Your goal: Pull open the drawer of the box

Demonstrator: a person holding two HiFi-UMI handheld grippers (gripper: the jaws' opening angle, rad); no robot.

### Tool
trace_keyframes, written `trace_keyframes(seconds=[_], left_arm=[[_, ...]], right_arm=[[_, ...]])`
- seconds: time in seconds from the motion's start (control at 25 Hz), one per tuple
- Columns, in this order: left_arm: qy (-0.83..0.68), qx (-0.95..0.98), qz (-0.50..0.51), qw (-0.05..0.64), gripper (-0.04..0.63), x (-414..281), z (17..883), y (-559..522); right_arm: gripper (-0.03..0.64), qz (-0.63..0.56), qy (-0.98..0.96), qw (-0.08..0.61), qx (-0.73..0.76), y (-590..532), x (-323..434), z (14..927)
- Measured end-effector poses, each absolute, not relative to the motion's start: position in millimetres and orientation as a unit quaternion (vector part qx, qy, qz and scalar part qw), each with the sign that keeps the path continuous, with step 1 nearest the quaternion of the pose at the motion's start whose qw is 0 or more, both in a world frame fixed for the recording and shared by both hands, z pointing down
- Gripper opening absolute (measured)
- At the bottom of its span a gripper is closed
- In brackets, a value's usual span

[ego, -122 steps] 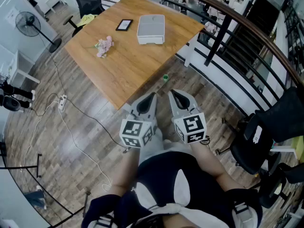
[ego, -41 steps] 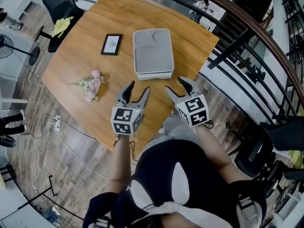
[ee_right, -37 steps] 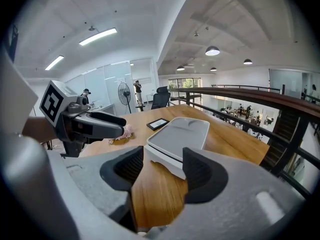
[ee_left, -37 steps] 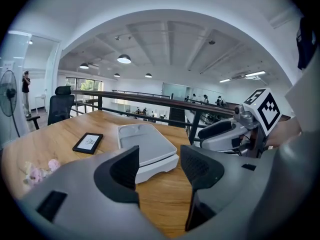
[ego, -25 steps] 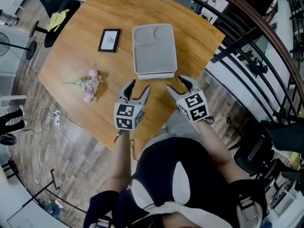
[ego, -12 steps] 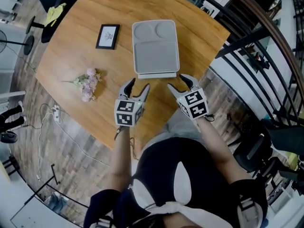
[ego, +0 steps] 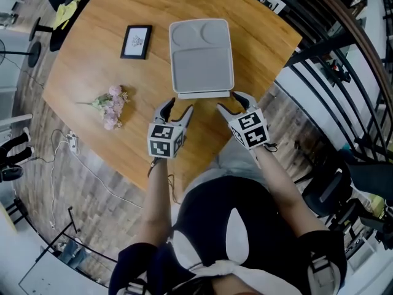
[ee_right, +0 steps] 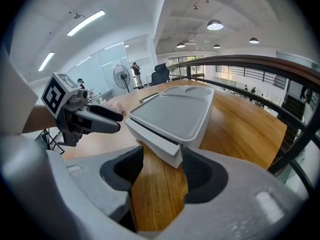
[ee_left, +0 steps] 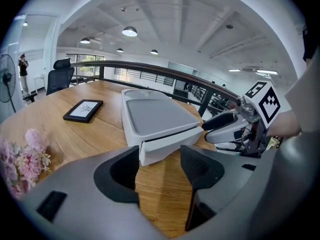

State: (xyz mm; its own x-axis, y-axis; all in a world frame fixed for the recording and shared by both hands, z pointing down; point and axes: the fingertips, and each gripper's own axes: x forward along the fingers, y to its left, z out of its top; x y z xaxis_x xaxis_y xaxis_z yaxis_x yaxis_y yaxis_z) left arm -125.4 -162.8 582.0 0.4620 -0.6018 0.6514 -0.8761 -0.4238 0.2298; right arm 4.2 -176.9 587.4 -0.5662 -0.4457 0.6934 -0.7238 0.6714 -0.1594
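A flat grey box (ego: 201, 55) lies on the wooden table (ego: 92, 60), its drawer front (ego: 202, 94) facing me and closed. In the left gripper view the box (ee_left: 155, 119) sits just past the jaws, the drawer front (ee_left: 172, 145) between them and a little ahead. My left gripper (ego: 174, 110) is open, near the drawer's left corner. My right gripper (ego: 233, 103) is open too, at the drawer's right corner. The right gripper view shows the box (ee_right: 172, 115) close ahead, its near corner (ee_right: 170, 156) between the jaws. Neither gripper holds anything.
A black picture frame (ego: 136, 42) lies left of the box, and a bunch of pink flowers (ego: 110, 106) lies nearer me at the left. A dark railing (ego: 319, 48) runs past the table's right edge. Cables (ego: 67, 158) trail on the wooden floor.
Both grippers have moved forward from well short of the table to the box's near edge. They were open throughout and the drawer has stayed closed.
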Motion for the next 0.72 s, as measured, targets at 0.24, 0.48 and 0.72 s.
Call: trace_keyframes(seconds=[0.24, 0.48, 0.72], left_arm=[[-0.458, 0.803, 0.245, 0.291, 0.253, -132, 595, -167], [-0.456, 0.802, 0.25, 0.296, 0.253, -133, 603, -171], [-0.449, 0.803, 0.257, 0.295, 0.253, -130, 607, -175]], right_arm=[[0.244, 0.225, -0.853, 0.327, 0.338, -181, -2, 601], [0.242, 0.228, -0.851, 0.335, 0.335, -185, -3, 610], [0.242, 0.229, -0.849, 0.339, 0.335, -188, -3, 612]])
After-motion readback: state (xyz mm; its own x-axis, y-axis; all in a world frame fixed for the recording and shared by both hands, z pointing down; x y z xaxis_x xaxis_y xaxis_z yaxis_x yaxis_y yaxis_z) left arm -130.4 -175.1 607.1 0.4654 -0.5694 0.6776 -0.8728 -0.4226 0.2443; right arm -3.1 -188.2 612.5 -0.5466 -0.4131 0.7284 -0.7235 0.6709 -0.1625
